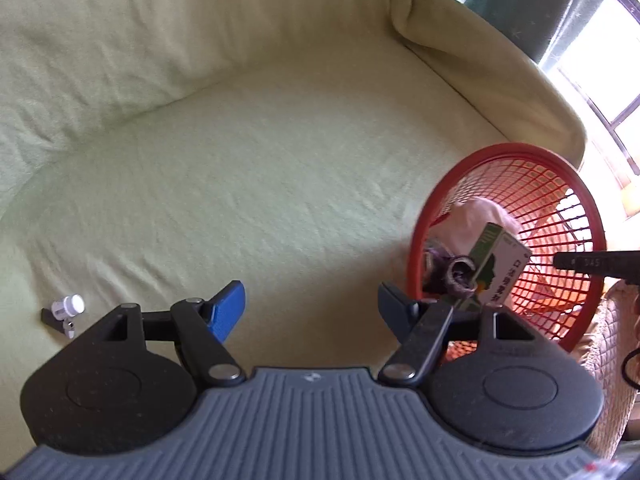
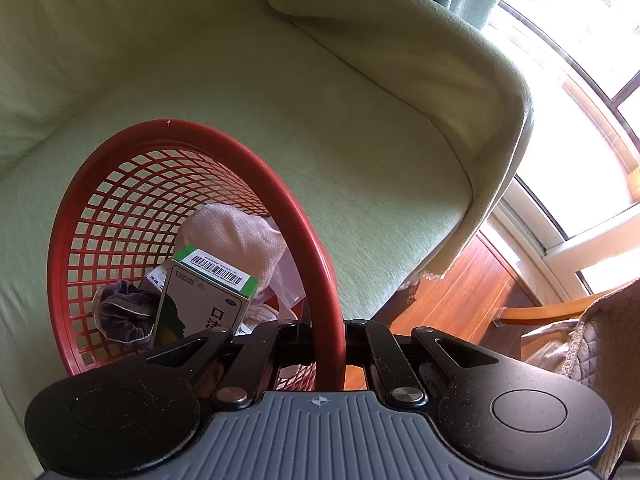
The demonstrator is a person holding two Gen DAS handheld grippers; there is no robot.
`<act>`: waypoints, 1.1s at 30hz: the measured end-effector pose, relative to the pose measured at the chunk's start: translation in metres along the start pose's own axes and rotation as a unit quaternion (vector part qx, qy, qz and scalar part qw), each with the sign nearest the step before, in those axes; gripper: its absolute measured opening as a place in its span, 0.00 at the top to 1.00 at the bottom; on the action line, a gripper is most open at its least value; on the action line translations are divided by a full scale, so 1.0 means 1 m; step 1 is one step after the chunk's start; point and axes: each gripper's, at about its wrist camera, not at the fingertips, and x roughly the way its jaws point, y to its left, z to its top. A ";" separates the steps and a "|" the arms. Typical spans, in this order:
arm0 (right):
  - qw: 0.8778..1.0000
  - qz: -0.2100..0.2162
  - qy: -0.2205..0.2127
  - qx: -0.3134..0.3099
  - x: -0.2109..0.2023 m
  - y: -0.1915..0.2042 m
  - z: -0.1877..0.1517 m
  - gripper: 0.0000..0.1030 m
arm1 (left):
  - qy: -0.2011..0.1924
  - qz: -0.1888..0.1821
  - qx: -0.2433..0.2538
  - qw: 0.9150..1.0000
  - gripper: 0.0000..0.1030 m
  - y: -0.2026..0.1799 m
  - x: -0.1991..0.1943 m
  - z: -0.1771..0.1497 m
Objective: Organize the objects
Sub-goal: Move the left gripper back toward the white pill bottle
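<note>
Basket (image 2: pixel 320 280) is the reference: red plastic mesh, round rim, tilted on a pale green sofa (image 1: pixel 280 184) so its mouth faces the cameras. Right claw (image 2: pixel 328 332) is clamped shut on the basket's near rim, which runs straight down between its two fingers. Left claw (image 1: pixel 310 312) stands wide open with nothing between the fingers; one pad is blue, and the claw sits over bare cushion just left of the basket. Inside the basket: a white-and-green carton (image 2: pixel 204 300) standing tilted, a pale pink knitted cloth (image 2: pixel 232 232) behind it, a grey-purple fabric scrunchie (image 2: pixel 124 312) at its left, and some clear plastic film to its right. Only the left wrist view shows a small white cap-like piece on a black part (image 1: pixel 64 310), lying on the cushion well left of the basket, apart from everything else. That view also catches a dark bar with blurred white characters entering from the right edge at the basket's far side; unreadable. Only the right wrist view shows the wooden floor (image 2: pixel 452 292) right of the basket past the sofa arm, a wooden chair rail with quilted fabric, and the bright window (image 2: pixel 580 60). Writing: the carton top has a barcode on a green-edged strip, the face carries a dark head silhouette and large black Chinese characters, the first reading 口; the rest is cut off by the claw or too small to tell.
</note>
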 end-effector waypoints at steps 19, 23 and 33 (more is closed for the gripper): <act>0.995 0.052 0.013 0.085 0.002 -0.030 0.007 0.95 | 0.066 0.120 -0.112 0.984 0.33 0.153 -0.016 -0.101; 0.967 0.154 0.018 0.202 0.005 -0.089 -0.003 0.93 | 0.060 0.135 -0.122 0.981 0.33 0.174 -0.030 -0.111; 0.930 0.227 0.115 0.263 0.034 -0.076 -0.036 0.90 | 0.067 0.134 -0.153 0.977 0.34 0.195 -0.033 -0.126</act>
